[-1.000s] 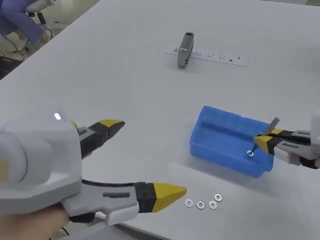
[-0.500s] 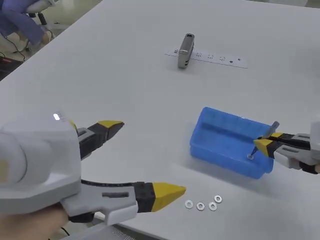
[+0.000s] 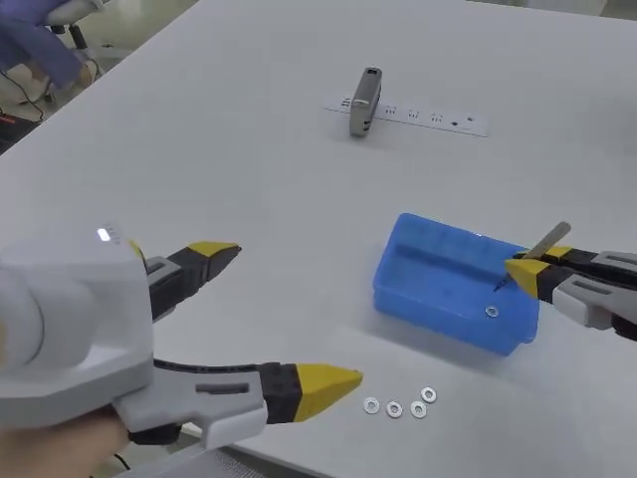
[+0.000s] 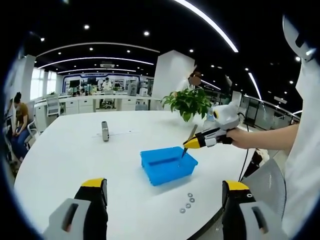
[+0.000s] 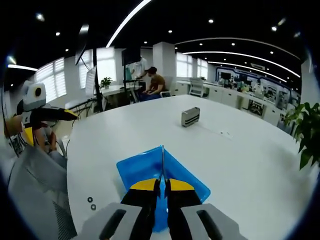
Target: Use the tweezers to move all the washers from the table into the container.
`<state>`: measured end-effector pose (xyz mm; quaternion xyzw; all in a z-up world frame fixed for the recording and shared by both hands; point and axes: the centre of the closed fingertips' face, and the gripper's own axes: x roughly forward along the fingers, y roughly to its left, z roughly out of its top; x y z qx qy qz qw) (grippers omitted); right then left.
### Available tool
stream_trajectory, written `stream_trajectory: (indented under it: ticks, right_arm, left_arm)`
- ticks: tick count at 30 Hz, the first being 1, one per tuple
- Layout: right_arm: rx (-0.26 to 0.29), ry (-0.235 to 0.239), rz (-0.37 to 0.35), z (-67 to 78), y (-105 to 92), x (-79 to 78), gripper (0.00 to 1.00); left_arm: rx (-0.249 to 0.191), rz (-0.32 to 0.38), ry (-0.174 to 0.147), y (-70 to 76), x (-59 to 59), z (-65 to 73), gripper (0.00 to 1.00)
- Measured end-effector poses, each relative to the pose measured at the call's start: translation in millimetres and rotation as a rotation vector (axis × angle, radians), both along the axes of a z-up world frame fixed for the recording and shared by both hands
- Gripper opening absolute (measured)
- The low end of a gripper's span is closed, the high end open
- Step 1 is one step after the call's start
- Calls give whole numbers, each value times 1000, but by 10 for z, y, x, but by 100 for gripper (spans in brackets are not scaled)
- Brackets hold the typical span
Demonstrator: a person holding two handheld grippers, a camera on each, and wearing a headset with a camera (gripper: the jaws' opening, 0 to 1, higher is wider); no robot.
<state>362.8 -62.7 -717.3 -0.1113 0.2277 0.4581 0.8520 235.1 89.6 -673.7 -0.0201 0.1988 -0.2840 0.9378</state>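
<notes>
Washer [image 3: 492, 312] in container [image 3: 426, 263], apparently free (below tweezers [image 3: 549, 241])

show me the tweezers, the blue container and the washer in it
tweezers [image 3: 553, 239], head view, the free upper end
blue container [image 3: 438, 321], head view, the front wall
washer [image 3: 492, 312], head view, its ring

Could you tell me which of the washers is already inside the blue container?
The lone washer lying inside the blue container, close to the tweezers. The other four washers lie clustered on the table in front of it.
</notes>
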Motion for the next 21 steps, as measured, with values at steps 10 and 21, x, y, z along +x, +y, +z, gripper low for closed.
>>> stream_trajectory:
  ticks: [10,21]
  right_arm:
    - [48,18,61,68,176,-361,4]
    - [55,149,91,-327,244,-685,4]
  left_arm:
    - [-6,-3,8,-4,-18,-20,97]
    - [1,-35,18,-66,-1,-54,97]
